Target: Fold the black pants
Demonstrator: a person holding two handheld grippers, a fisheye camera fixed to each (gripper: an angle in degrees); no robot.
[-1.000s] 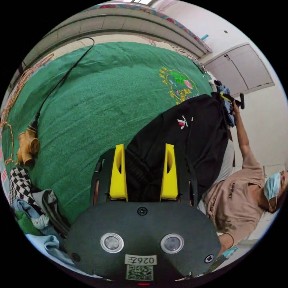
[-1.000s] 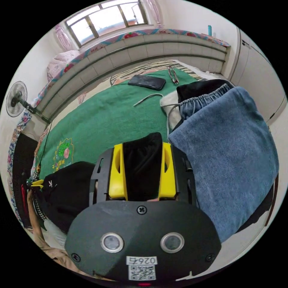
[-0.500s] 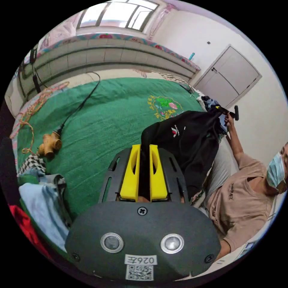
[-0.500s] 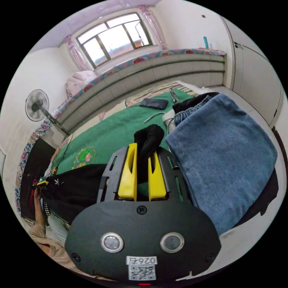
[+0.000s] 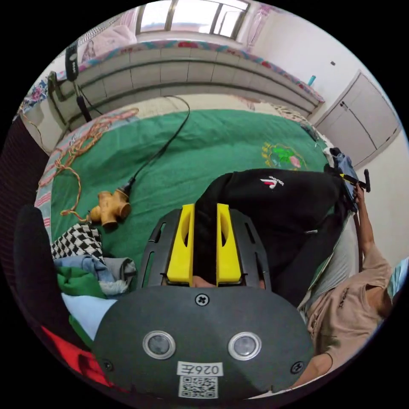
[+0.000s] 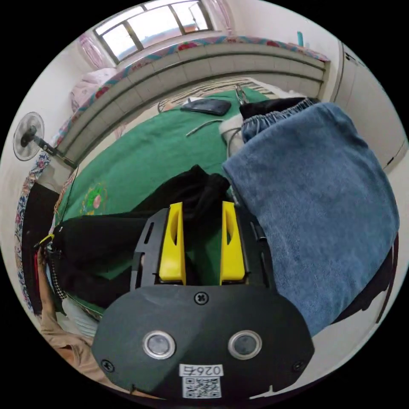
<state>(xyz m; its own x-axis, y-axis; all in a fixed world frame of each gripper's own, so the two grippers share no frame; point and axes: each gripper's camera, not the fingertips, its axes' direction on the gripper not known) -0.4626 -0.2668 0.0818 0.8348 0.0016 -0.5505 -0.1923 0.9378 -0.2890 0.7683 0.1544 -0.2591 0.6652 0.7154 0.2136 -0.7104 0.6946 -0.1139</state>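
Left gripper (image 5: 204, 213) has both yellow jaws clamped on one end of the black pants (image 5: 277, 200), which stretch across the green blanket (image 5: 204, 140) to the right gripper (image 5: 355, 181) at the far edge; this view also has a brass fitting (image 5: 110, 208) and a heap of clothes (image 5: 85, 264). Right gripper view: right gripper (image 6: 201, 213), jaws parted with a bunch of pants (image 6: 128, 238) between them, contact unclear, beside folded jeans (image 6: 315, 200), with a phone (image 6: 205, 106) beyond.

Right hand-held gripper (image 6: 201, 215) jaws parted since half-second ago; black pants (image 5: 272, 200) lowered onto green blanket (image 5: 204, 140)
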